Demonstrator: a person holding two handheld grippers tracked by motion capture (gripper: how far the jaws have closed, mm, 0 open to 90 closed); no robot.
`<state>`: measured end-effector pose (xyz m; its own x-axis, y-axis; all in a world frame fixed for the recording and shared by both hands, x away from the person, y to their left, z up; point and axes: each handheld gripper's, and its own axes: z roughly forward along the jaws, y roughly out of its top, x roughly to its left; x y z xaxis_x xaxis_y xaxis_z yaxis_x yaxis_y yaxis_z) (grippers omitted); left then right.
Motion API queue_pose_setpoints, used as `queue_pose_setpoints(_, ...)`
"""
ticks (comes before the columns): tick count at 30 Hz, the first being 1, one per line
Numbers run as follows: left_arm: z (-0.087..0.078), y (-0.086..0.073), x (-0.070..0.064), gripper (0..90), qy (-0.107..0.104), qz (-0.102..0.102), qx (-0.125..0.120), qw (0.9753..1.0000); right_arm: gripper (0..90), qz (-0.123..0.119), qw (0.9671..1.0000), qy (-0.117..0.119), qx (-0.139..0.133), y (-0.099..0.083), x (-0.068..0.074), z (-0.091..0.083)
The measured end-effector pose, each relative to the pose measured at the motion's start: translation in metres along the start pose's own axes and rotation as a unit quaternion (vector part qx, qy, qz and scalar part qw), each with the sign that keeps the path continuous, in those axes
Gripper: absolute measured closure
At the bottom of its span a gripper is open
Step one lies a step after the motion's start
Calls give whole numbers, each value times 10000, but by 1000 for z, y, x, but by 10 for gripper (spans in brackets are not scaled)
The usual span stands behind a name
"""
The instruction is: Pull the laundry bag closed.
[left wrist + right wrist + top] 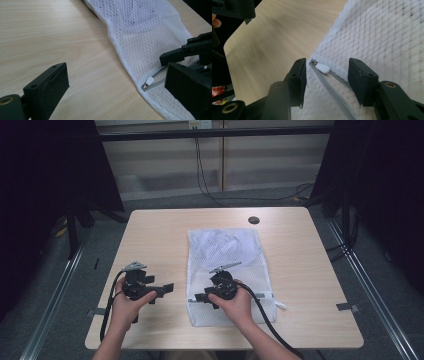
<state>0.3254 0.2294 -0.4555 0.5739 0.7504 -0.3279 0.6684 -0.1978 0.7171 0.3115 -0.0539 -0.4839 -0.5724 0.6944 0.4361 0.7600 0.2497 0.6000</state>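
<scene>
The right gripper [325,75], jaws spread, straddles the white zipper pull [323,68] at the mesh bag's [227,250] lower-left corner. The left gripper [165,289] waits open beside it. Next: close squarely on the pull.

White mesh-cloth bag [227,251], seemingly wood-grain table [160,235]

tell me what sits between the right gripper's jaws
The white zipper pull of the mesh bag lies between the open right gripper jaws, untouched, seen in the right gripper view.
</scene>
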Motion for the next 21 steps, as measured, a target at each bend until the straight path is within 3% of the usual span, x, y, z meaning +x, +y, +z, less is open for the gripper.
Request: queue_pose_setpoints(21, 0, 0, 2, 52, 31, -6, -17, 10000, 634, 200, 9996, 137, 145, -1, 2, 18)
